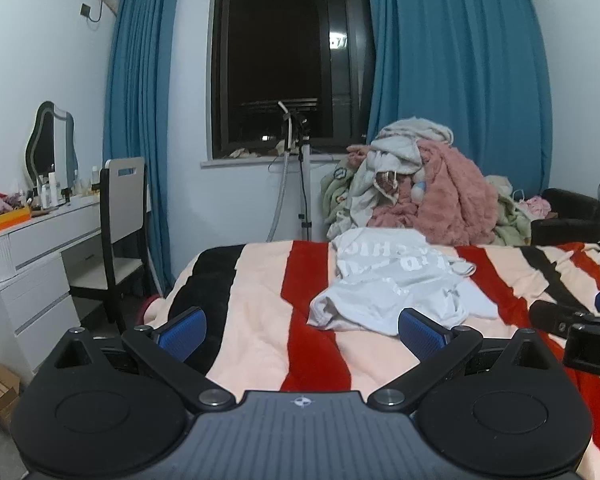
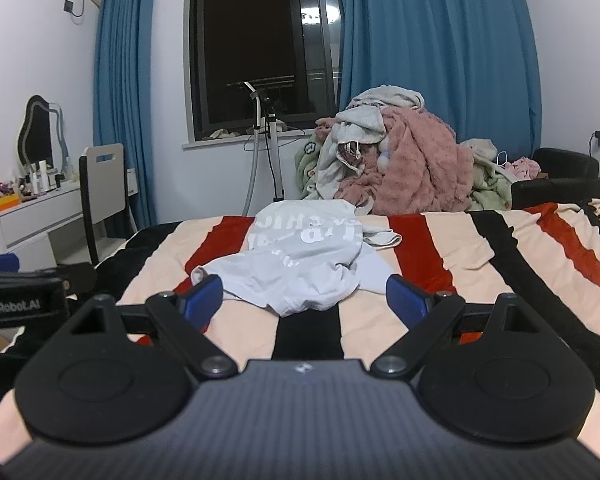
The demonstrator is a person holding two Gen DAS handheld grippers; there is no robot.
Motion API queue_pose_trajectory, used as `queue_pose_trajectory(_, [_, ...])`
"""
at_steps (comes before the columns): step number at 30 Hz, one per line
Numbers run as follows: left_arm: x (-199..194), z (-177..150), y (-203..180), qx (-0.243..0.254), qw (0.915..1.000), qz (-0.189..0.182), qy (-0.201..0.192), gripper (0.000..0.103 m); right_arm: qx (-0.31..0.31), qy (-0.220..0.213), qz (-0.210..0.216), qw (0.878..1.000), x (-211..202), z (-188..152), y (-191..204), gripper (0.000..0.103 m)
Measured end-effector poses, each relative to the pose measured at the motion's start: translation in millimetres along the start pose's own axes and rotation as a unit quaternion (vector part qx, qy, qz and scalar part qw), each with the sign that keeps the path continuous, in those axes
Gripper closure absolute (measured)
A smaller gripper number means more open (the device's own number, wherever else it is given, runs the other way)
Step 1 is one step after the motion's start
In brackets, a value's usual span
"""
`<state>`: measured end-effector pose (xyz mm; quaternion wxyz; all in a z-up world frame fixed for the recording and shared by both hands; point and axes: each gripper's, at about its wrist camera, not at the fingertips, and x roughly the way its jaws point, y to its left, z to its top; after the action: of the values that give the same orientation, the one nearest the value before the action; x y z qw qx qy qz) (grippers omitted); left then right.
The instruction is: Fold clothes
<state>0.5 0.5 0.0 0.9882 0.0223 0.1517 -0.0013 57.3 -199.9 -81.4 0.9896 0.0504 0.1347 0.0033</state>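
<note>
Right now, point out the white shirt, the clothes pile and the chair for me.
white shirt (image 2: 300, 268): right wrist view, on its crumpled middle.
clothes pile (image 2: 416, 164): right wrist view, on the pink fleece.
chair (image 1: 126, 196): left wrist view, on its backrest.

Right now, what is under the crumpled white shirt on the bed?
The white shirt lies directly on the striped blanket, whose red, cream and black bands run out from beneath it. Anything tucked inside its folds is hidden.

Blue curtains (image 1: 452, 80); dark window (image 1: 284, 60); chair (image 1: 124, 216) (beside dresser (image 1: 40, 248)).
</note>
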Motion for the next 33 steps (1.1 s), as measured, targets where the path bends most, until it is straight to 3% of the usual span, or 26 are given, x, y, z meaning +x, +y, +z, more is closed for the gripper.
queue_pose_trajectory(6, [2, 1, 2, 0.009, 0.9998, -0.009, 0.017, 0.000, -0.006, 0.001, -0.002, 1.000, 2, 1, 0, 0.013])
queue_pose_trajectory(12, [4, -1, -1, 0.016, 0.9997, -0.006, 0.015, 0.000, -0.012, -0.004, -0.005, 1.000, 2, -2, 5, 0.013])
queue_pose_trajectory(19, [-6, 2, -2, 0.015, 0.9998, 0.006, -0.013, 0.000, -0.017, -0.002, -0.004, 1.000, 3, -3, 7, 0.013])
queue_pose_trajectory(33, [-2, 0, 1, 0.003, 1.0000, 0.004, -0.002, 0.000, -0.020, -0.004, -0.007, 1.000, 1, -3, 7, 0.013])
